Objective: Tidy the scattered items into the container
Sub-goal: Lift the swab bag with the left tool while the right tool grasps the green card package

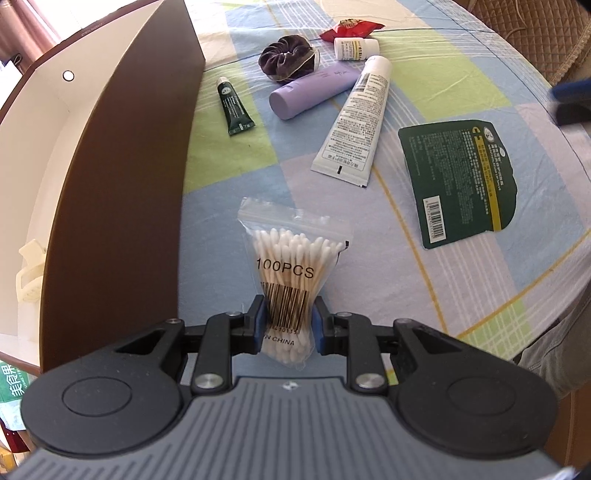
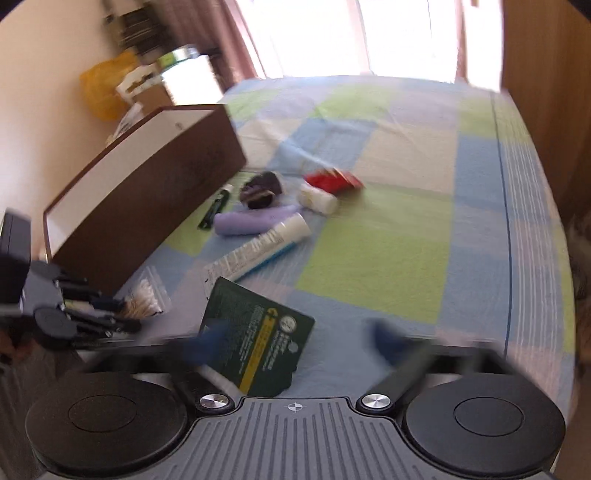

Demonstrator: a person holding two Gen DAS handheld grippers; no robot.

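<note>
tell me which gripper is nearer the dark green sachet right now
Right. The right gripper hangs open directly over the dark green sachet, a finger at either side. The left gripper is off to the side by the box, shut on the cotton swab bag.

- Table [image 1: 443, 81] covered with a checked cloth of blue, green, lilac and cream squares.
- Brown box [image 1: 122, 192] with a white interior, standing at the left edge.
- Small dark green tube [image 1: 235, 106], lying just beside the box.
- Purple velvet scrunchie [image 1: 286, 59], touching the lilac bottle [image 1: 312, 90] lying on its side.
- Long white tube [image 1: 356, 118] with printed text, leaning against the lilac bottle.
- Small white bottle [image 1: 356, 48] lying beside a red wrapper [image 1: 351, 29], at the far end.
- Dark green sachet [image 1: 460, 181] with a yellow stripe and barcode, flat, to the right, apart from the rest.
</note>
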